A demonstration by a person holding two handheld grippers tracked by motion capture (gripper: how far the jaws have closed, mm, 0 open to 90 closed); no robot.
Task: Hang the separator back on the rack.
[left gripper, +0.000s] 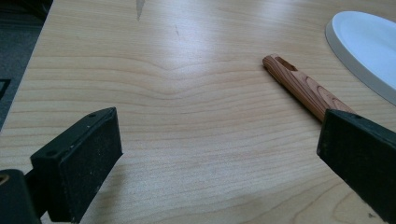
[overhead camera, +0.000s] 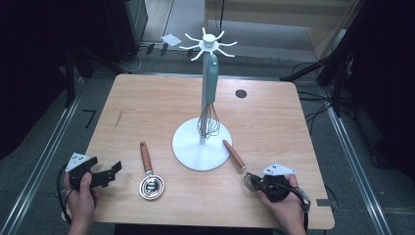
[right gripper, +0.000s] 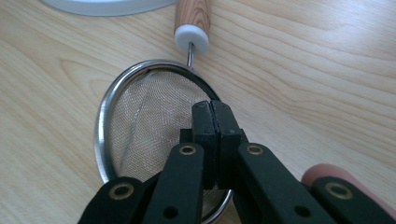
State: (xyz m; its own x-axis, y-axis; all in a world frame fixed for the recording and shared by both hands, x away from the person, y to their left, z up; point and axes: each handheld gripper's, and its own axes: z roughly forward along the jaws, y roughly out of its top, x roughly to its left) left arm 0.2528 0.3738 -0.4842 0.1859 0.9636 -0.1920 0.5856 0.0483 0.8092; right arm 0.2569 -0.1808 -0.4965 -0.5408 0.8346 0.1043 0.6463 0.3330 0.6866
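At near right corner of the wooden counter [overhead camera: 147, 98], the right gripper [overhead camera: 257, 182] sits low over a small mesh strainer [right gripper: 140, 126], held in a person's hand. Right gripper view: jaws pressed fully together, nothing between them, tips resting just over the mesh near the steel rim's right side; can't tell if they touch it. Strainer's wood handle [overhead camera: 234, 154] runs away from the gripper twd the round white base of a utensil stand [overhead camera: 201, 144], which has a teal-handled whisk [overhead camera: 211, 93] hanging on it. Left gripper [overhead camera: 111, 172] is at near left edge, jaws wide apart w/ bare counter between. A 2nd strainer [overhead camera: 150, 186] w/ wood handle lies just to its right, apart from it
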